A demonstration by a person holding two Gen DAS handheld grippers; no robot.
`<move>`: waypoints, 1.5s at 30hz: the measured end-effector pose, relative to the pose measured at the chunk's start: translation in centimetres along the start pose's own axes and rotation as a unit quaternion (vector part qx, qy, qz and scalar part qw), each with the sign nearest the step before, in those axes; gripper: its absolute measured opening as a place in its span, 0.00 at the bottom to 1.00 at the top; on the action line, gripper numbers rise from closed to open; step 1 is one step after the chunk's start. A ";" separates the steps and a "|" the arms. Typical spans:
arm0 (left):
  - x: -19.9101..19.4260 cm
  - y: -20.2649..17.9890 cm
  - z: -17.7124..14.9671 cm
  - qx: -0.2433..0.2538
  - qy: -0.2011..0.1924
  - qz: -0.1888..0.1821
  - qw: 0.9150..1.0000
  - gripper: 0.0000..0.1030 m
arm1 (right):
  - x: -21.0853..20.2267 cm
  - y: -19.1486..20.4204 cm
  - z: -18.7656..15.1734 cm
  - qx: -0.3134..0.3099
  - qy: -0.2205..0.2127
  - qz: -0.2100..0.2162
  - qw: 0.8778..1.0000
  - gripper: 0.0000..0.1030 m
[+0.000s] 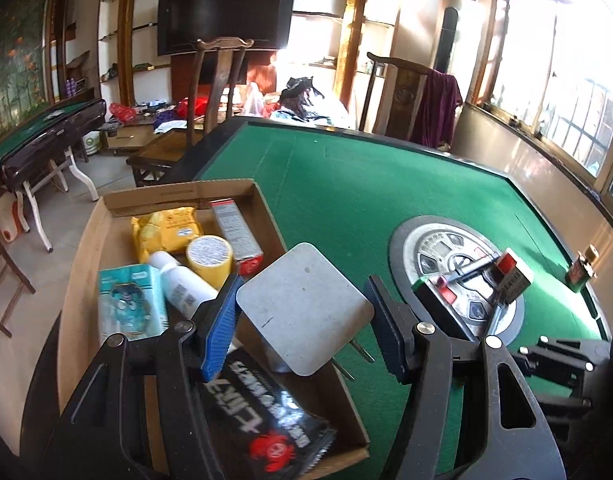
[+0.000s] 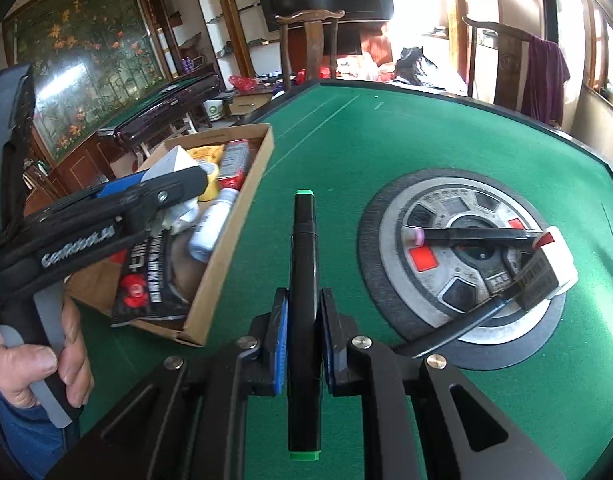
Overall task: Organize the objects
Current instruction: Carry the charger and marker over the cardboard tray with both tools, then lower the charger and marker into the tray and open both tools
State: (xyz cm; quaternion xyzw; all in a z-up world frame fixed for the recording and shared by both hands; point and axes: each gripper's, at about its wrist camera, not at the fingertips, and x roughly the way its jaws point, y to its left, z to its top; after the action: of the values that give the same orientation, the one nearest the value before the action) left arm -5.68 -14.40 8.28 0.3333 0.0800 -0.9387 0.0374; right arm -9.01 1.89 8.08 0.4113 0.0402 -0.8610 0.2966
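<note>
My left gripper is shut on a flat grey block with rounded corners and holds it over the open cardboard box. Two metal pins stick out of the block's lower edge. In the right wrist view the same gripper hovers above the box with the grey block in its jaws, and a hand grips its handle. My right gripper is shut on a black marker with green ends, held above the green felt table.
The box holds a yellow packet, a yellow tape roll, a white bottle, a teal carton and a black packet. On the round silver panel lie black markers and a white-red pack. A small green bottle stands further right.
</note>
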 end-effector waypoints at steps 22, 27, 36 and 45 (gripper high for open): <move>1.0 14.6 1.1 -0.086 0.025 0.073 0.993 0.60 | 5.5 14.3 2.7 -0.075 0.024 0.084 0.993 0.12; 1.9 15.6 1.0 -0.091 0.040 0.076 0.992 0.60 | 7.5 15.6 2.9 -0.080 0.035 0.081 0.993 0.12; 2.5 15.4 0.6 -0.082 0.059 0.082 0.992 0.60 | 10.0 15.9 2.8 -0.078 0.047 0.076 0.993 0.12; 2.8 15.5 0.4 -0.079 0.071 0.099 0.989 0.60 | 11.0 16.7 3.2 -0.076 0.046 0.074 0.993 0.12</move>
State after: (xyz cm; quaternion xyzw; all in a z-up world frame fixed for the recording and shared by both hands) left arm -6.19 -29.74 4.88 0.4011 0.1227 -0.8952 0.1504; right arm -7.45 -18.07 5.10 0.4286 0.0881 -0.8112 0.3880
